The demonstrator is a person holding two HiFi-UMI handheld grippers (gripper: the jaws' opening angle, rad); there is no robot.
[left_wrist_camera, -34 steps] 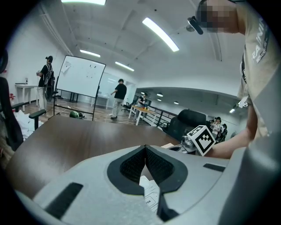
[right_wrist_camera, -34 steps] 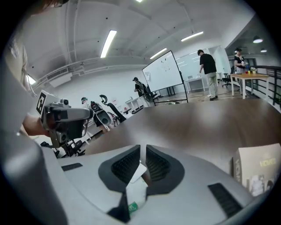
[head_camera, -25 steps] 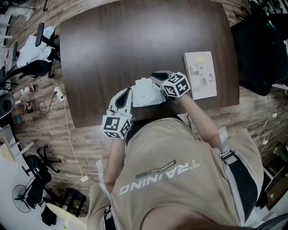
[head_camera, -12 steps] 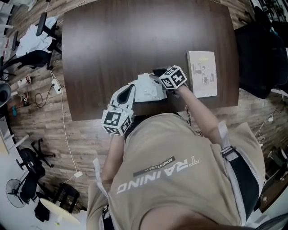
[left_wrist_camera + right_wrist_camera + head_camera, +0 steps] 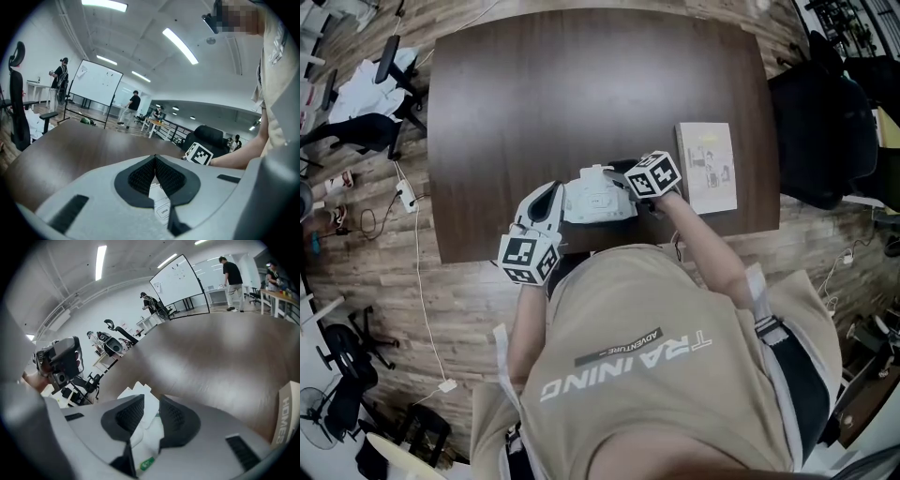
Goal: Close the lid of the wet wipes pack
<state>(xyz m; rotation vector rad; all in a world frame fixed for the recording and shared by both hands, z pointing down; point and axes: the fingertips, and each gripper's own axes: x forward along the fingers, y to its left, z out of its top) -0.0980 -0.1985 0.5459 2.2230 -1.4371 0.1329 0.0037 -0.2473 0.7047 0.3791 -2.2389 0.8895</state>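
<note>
L gripper pinches soft white wet wipes pack; R gripper: ribbed jaws closing round it, not yet touching.

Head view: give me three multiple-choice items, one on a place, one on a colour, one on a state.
1. The wet wipes pack sits: A) at the lower edge of the table in the head view; B) at its far corner; C) on the floor.
2. The table is: A) white; B) dark brown; C) green.
3. The book: A) stands upright; B) lies flat on the table; C) hangs off the edge.
Key: A, it lies by that edge; B, dark brown wood tone; B, its cover faces up, right of the pack.
</note>
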